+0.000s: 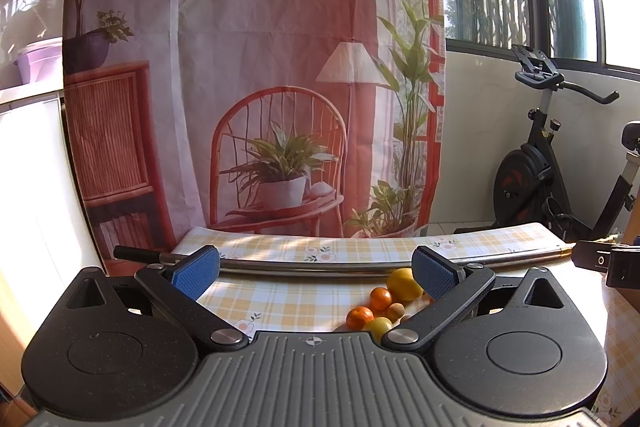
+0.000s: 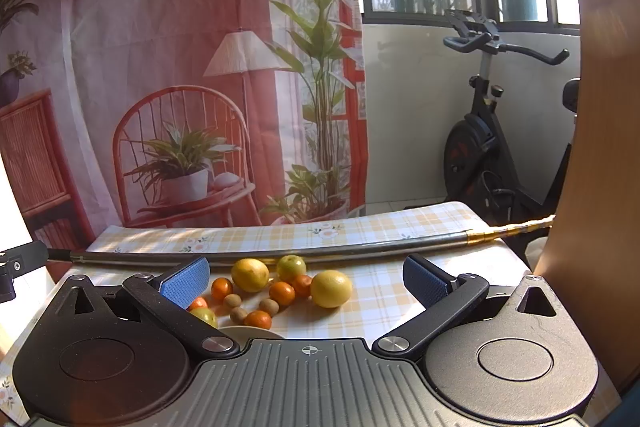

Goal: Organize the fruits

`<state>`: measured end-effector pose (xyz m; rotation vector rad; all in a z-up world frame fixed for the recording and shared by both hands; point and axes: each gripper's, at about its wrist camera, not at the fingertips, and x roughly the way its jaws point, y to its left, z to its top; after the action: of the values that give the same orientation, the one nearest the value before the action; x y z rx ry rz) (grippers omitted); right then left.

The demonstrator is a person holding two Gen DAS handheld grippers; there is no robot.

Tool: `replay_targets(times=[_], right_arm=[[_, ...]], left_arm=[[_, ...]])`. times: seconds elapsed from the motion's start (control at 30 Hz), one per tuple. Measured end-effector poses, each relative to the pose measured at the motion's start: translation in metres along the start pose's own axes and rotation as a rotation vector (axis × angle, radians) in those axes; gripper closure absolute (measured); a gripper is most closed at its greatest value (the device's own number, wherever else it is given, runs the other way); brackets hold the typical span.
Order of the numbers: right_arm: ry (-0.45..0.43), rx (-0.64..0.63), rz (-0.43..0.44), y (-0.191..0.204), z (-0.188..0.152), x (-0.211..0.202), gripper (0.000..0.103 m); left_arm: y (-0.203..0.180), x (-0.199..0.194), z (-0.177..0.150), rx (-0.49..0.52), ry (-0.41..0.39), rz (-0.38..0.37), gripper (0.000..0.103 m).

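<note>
On the checked tablecloth (image 2: 372, 303) ahead of me, the fruit lies loose in one cluster, just this side of a metal rod (image 2: 280, 253) that runs across the table. I count two big lemons (image 2: 331, 289), a green apple (image 2: 291, 267), several small oranges (image 2: 282, 293) and a few brown kiwis (image 2: 269, 305), most of them touching or just beside one another. A pale plate (image 2: 248, 331) shows its rim right under my right gripper (image 2: 306, 281), near the closest fruit; I judge that is where the fruit should go, though only an edge is visible.

My right gripper has its jaws spread wide and holds nothing, hovering above the table with the pile sitting between and slightly left of its fingers. That looks like a good stance for coming down on a lemon. My left gripper (image 1: 316, 273) is likewise wide apart and empty, set further left, so the pile appears only at its right finger, where one lemon (image 1: 404, 283) and the oranges (image 1: 380, 298) peek out.

Nothing is sorted yet, as far as I can judge. Round fruit may roll when nudged, so I would close on one at the cluster's edge first.
</note>
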<state>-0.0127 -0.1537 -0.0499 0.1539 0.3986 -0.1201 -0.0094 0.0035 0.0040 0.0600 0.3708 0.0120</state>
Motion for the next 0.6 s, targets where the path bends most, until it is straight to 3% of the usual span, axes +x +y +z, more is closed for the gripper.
replay_targets(times=[0.6], right_arm=[[-0.001,0.0,-0.001,0.0013,-0.0006,0.0001,0.0]], left_arm=[[0.0007,0.0003,-0.0011,-0.002,0.009,-0.006,0.0]])
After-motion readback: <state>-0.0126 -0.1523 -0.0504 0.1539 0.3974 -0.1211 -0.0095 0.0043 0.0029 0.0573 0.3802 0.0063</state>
